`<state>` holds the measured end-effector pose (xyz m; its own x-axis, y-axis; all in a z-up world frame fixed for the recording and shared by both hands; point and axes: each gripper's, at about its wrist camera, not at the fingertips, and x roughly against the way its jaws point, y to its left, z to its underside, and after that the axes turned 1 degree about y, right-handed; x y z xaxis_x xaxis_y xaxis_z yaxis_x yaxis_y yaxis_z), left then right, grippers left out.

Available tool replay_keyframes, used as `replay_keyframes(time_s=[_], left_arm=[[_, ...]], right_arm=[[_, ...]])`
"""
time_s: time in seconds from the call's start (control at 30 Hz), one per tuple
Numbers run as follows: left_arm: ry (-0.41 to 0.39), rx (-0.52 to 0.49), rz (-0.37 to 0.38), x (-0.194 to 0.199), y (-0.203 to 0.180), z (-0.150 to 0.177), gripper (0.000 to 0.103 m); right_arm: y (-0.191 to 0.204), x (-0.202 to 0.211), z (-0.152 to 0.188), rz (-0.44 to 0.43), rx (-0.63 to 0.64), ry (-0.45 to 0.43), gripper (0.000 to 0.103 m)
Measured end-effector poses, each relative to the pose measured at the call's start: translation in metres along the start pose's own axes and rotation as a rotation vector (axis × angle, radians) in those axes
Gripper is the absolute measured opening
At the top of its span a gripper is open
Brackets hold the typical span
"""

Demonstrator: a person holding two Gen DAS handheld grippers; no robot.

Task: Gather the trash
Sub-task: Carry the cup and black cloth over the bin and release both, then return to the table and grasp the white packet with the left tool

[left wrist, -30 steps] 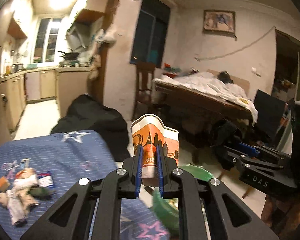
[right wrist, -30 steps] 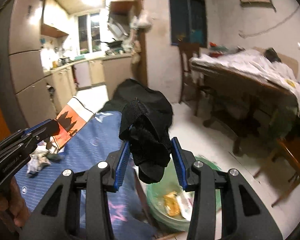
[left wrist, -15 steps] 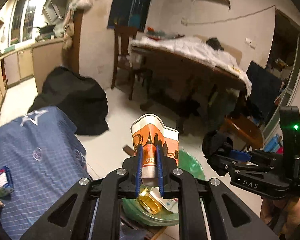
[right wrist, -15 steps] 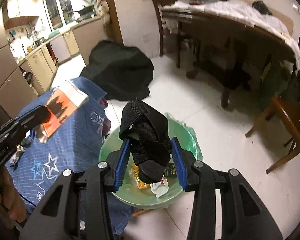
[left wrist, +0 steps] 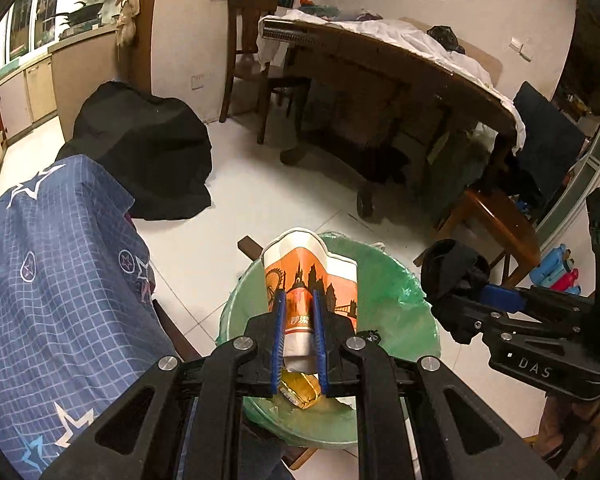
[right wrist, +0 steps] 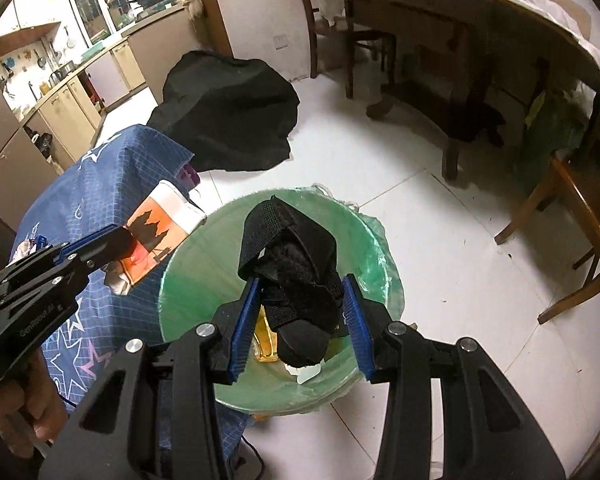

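white tiled floor (left wrist: 284,196); wooden table (left wrist: 384,64)

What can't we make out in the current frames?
- Bin contents: both views, mostly hidden behind the paper cup and the black strap.
- Bin's outside and base: covered by the green liner, cut off by hand-held gripper bodies.
- Cup's print: too small to read.

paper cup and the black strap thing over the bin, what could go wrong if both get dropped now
The paper cup, pinched flat in the left gripper, looks nearer the bin's rim in the right wrist view, beside the blue cloth; released there, it might land outside. The black strap in the right gripper is fuzzy and may cling to a pad instead of falling.
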<state>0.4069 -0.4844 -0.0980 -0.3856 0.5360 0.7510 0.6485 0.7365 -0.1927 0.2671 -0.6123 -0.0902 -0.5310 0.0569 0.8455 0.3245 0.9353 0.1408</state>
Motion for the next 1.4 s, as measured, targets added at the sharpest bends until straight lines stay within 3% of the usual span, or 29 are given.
replay_keyframes(time_s=[0.43,0.53,0.6,1.17,1.23,1.27,1.4], left_arm=[[0.012,0.009,-0.002,-0.008,0.0,0.0,0.016],[0.011,0.009,-0.009,-0.008,0.001,0.001,0.041],[0.012,0.017,-0.009,-0.008,0.003,0.001,0.045],[0.02,0.018,-0.027,-0.007,0.005,0.01,0.047],[0.017,0.01,-0.024,-0.002,0.006,0.013,0.052],[0.016,0.006,-0.021,0.001,0.006,0.014,0.057],[-0.007,-0.016,-0.03,0.022,0.014,0.027,0.066]], right_arm=[[-0.005,-0.008,0.001,-0.016,-0.004,0.014,0.042],[-0.007,-0.008,0.002,-0.011,-0.013,0.004,0.049],[-0.012,-0.006,0.002,-0.011,-0.026,-0.007,0.05],[-0.011,-0.001,0.005,-0.009,-0.023,-0.023,0.05],[-0.011,0.004,0.007,-0.008,-0.026,-0.043,0.064],[-0.009,0.009,0.01,-0.002,-0.024,-0.068,0.076],[0.005,0.03,0.025,0.023,0.016,-0.16,0.08]])
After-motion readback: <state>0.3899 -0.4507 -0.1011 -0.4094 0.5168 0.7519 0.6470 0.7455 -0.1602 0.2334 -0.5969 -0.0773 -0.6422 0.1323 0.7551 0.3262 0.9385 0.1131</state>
